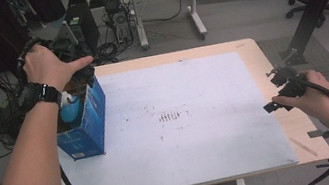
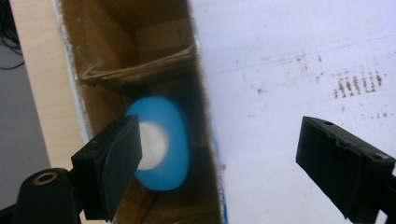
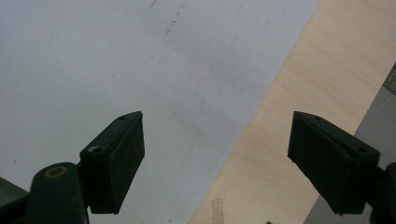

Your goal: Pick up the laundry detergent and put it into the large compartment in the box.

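At the left of the high view, the left gripper (image 1: 82,75) hangs over the open top of a blue box (image 1: 87,123) standing on the white sheet (image 1: 187,119). In the left gripper view its jaws stand wide apart with nothing clamped; a blue and white object (image 2: 163,144) lies down inside the box, below the left jaw. At the right edge of the table (image 1: 308,144), the right gripper (image 1: 278,88) rests with jaws spread, empty.

1 blue box (image 1: 87,123), 1 blue-and-white object (image 2: 163,142) inside it, 1 white sheet (image 1: 182,120), 2 grippers
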Tool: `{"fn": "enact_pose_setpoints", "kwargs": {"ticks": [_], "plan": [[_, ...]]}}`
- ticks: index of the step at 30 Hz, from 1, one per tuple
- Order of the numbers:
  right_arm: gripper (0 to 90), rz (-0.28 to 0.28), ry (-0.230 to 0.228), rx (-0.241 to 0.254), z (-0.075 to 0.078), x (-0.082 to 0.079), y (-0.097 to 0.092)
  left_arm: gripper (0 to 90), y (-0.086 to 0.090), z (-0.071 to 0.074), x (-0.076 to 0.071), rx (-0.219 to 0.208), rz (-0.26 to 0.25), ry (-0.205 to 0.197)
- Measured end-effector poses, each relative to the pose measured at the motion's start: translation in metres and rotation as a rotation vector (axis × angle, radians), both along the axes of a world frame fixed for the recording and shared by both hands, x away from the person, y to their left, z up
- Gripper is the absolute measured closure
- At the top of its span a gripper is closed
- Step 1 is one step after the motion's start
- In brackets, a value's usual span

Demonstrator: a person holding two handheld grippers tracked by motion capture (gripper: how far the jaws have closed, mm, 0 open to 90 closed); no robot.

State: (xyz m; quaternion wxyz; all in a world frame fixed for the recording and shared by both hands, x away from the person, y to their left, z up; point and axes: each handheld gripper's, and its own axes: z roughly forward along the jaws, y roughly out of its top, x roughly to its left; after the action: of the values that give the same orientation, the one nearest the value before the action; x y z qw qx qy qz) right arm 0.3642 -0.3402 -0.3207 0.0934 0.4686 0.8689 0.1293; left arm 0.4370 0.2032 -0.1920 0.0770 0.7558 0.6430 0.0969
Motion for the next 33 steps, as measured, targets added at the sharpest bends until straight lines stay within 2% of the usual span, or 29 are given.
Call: {"fn": "enact_pose_setpoints", "kwargs": {"ticks": [17,33], "plan": [[18.9,0.001,0.000,0.000,0.000,-0.001,-0.001,14.1,-0.033,-0.007,0.002,0.009,-0.098,0.012],[18.9,-0.002,-0.001,0.001,0.000,-0.004,-0.004,14.0,-0.068,-0.013,0.002,-0.008,-0.183,0.012]]}}
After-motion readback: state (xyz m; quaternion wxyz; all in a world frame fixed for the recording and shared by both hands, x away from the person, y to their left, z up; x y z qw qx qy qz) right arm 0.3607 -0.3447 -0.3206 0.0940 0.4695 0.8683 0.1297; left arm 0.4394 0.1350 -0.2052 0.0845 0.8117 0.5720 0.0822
